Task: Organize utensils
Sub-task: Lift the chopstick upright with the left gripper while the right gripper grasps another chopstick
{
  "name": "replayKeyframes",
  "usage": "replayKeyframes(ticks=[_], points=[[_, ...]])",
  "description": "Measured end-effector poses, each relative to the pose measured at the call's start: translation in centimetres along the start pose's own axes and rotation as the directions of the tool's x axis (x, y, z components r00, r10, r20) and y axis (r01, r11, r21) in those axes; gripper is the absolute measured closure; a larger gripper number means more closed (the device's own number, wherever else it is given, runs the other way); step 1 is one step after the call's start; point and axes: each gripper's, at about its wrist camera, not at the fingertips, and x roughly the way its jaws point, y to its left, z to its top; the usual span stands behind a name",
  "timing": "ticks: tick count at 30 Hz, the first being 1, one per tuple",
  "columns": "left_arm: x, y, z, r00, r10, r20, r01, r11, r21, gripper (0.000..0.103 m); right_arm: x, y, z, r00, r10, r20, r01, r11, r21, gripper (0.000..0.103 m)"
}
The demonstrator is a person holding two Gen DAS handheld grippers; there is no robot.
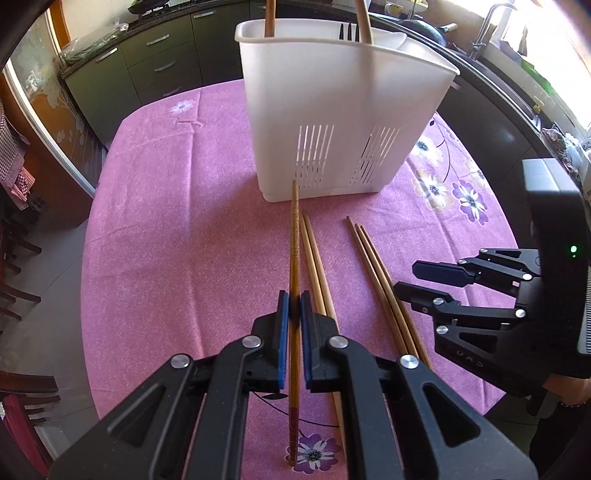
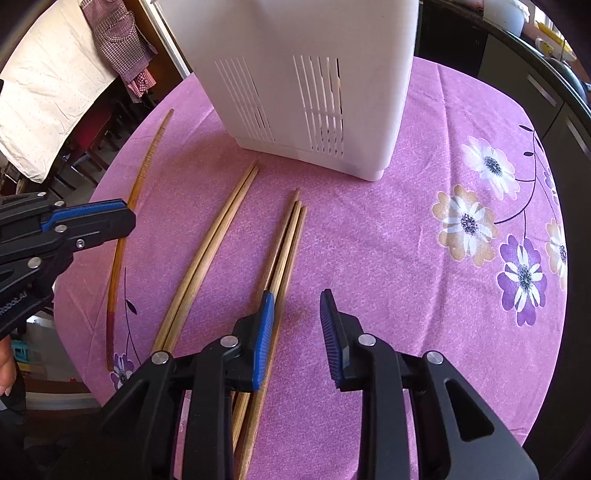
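The left gripper (image 1: 294, 314) pinches a slim, dark, ring-grooved wooden chopstick (image 1: 294, 254) between ribbed blue pads; its reddish near end touches the pink floral tablecloth (image 1: 166, 229). The right gripper (image 2: 296, 332) stands spread with nothing between its pads, its left pad beside a bundle of three pale bamboo chopsticks (image 2: 286, 243) lying flat. Left of these lies a pale pair (image 2: 218, 240); at the far side stands a smooth white plastic caddy (image 1: 332, 110) with slotted walls, holding wooden sticks and a fork (image 1: 345, 31).
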Motion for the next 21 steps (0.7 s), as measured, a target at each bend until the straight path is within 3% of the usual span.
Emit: replayKeyframes(ticks=[7, 15, 21], points=[[-0.3, 0.2, 0.1, 1.000, -0.012, 0.007, 0.012, 1.000, 0.001, 0.097, 0.7, 1.0, 0.0, 0.997, -0.075, -0.007, 0.075, 0.997, -0.035, 0.076], [-0.2, 0.4, 0.0, 1.000, -0.016, 0.005, 0.016, 1.000, 0.003, 0.097, 1.7, 2.3, 0.2, 0.994, -0.104, -0.020, 0.102, 0.992, -0.071, 0.076], [-0.2, 0.4, -0.1, 1.000, -0.018, 0.008, 0.018, 1.000, 0.003, 0.097, 2.4, 2.9, 1.2, 0.994, -0.106, -0.010, 0.105, 0.992, -0.076, 0.094]])
